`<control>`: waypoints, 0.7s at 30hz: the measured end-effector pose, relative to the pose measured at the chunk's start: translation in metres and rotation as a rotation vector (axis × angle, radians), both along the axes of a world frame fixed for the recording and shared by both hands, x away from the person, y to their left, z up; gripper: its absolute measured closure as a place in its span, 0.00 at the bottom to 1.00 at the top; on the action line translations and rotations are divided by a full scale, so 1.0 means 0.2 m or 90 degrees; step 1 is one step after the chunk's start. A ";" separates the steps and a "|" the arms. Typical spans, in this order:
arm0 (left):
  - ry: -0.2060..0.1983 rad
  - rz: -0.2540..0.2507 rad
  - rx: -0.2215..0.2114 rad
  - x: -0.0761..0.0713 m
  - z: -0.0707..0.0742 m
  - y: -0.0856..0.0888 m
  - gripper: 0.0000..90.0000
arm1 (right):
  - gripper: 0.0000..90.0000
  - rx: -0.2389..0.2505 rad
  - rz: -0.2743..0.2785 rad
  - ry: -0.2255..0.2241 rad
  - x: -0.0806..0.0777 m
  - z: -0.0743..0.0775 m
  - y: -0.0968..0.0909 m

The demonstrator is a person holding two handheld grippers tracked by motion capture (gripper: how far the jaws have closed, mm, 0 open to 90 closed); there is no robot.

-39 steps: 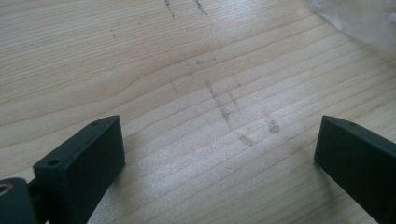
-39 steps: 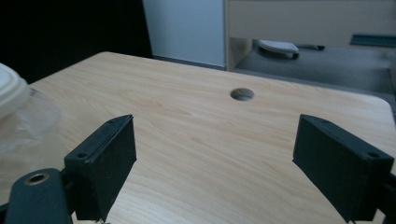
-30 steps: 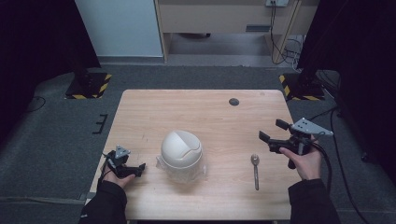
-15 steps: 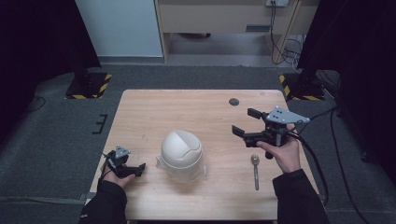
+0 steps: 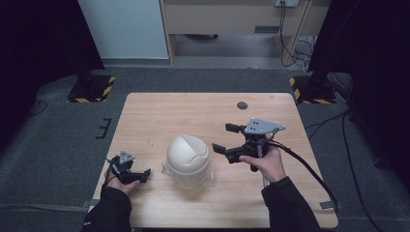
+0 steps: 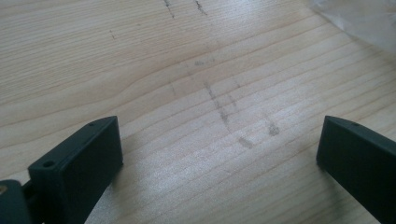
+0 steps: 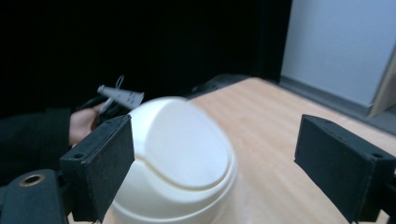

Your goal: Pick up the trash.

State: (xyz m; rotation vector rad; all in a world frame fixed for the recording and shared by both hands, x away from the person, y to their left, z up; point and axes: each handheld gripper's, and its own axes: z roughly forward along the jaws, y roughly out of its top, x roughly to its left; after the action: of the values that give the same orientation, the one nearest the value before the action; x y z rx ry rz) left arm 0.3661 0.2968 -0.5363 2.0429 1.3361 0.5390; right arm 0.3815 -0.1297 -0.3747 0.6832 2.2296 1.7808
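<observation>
R hand (image 5: 265,162) is out over the table (image 5: 193,111), forearm coming up from the bottom edge, wrist turned so the right gripper (image 5: 223,137) points left toward the white domed lid (image 5: 188,153). Its jaws are spread wide w/ nothing between them; the nearer jaw tip sits just beside the dome's right side, not touching as far as the high view shows. In the right gripper view (image 7: 212,163) the dome (image 7: 180,154) sits between the two black jaws, closer to the left one, a bit blurred. Grey plate on top, cable trails off to the right.

L hand (image 5: 121,180) rests low at the table's front-left corner area, forearm short in frame. Left gripper (image 5: 142,175) points right toward the dome, well apart from it. Jaws wide apart, empty; left gripper view (image 6: 217,154) has bare wood grain between them & a clear plastic edge (image 6: 359,18) in the top-right corner.

Dome sits mid-table toward the front, on a clear plastic base (image 5: 189,178).

Vs 0.5 s ago: R gripper has moved left & nearer the front, closing in on the dome. The spoon seen earlier is now covered by the R hand. L hand, dome unchanged.
</observation>
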 end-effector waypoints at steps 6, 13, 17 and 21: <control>0.000 0.000 -0.001 0.00 0.00 0.00 0.00 | 0.14 -0.017 0.033 0.020 -0.01 -0.09 0.10; 0.000 -0.001 -0.002 0.00 0.00 0.00 0.00 | 0.16 -0.001 0.039 0.018 0.00 -0.07 0.15; 0.000 -0.002 -0.001 0.00 0.00 0.00 0.00 | 0.16 -0.007 0.048 0.022 -0.01 -0.11 0.18; 0.000 -0.002 -0.001 0.00 0.00 0.00 0.00 | 0.17 -0.027 0.070 0.045 -0.03 -0.18 0.24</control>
State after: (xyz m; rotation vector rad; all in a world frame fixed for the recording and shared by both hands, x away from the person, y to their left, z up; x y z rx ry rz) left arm 0.3668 0.2965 -0.5363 2.0439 1.3324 0.5351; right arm 0.3762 -0.0813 -0.4114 0.6361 2.3878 1.7793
